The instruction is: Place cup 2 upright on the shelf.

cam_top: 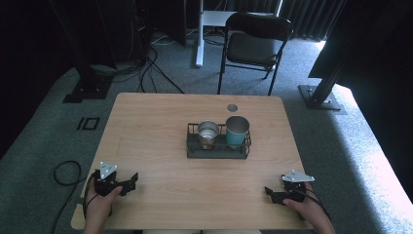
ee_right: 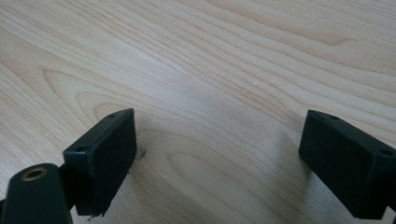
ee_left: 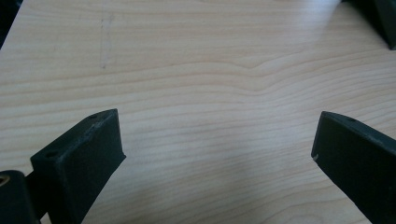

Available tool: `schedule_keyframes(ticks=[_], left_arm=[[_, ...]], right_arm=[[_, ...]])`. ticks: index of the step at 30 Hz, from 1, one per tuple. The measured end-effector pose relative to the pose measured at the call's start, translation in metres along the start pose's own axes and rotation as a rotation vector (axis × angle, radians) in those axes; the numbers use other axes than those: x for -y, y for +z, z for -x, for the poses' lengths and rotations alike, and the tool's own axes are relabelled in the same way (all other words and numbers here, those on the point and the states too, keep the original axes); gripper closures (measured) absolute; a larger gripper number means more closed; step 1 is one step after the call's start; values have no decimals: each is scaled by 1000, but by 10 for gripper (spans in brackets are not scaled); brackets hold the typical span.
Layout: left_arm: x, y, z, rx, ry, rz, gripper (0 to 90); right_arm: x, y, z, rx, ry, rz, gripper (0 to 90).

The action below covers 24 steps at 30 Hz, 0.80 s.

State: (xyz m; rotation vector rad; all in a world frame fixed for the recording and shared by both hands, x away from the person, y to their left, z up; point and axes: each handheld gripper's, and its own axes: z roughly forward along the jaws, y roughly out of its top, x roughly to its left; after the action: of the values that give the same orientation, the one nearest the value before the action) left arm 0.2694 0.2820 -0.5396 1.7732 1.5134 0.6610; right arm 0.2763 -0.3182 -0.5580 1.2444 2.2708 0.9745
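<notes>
Two cups stand upright side by side inside a dark wire-walled rectangular tray at the middle of the light wooden counter: a bare steel cup in the left half of the tray and a teal metal cup in the right half, close together, contact not discernible. The tray walls likely serve to keep the cups grouped and prevent tipping. The left hand-held gripper rests near the counter's front edge, well apart from the tray, forward-left of it; its jaws stand wide apart with only bare wood between them. The right hand-held gripper rests forward-right of the tray, equally well apart, jaws spread wide and holding nothing. Both point inward, a probable ready position before a reach toward the cups.
</notes>
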Motion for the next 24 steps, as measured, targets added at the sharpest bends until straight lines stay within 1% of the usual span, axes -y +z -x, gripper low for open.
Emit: schedule_keyframes(ticks=[3,7,9,15,17,20,21,24], left_arm=[[1,2,-1,-17,-11,-11,27],[1,4,0,-29,-18,-21,27],[2,6,0,-41,-7,-42,27],[4,10,0,-81,-27,-71,26],[5,12,-1,-79,-32,-84,27],[5,13,-1,-87,-27,-97,26],[5,14,0,-89,-33,-98,26],[4,17,1,-79,-25,-109,26]], right_arm=[[0,0,0,0,0,0,108],[0,0,0,0,0,0,108],[0,0,0,0,0,0,108],[0,0,0,0,0,0,108],[0,0,0,0,1,0,108],[0,0,0,0,0,0,108],[0,0,0,0,1,0,108],[0,0,0,0,0,0,108]])
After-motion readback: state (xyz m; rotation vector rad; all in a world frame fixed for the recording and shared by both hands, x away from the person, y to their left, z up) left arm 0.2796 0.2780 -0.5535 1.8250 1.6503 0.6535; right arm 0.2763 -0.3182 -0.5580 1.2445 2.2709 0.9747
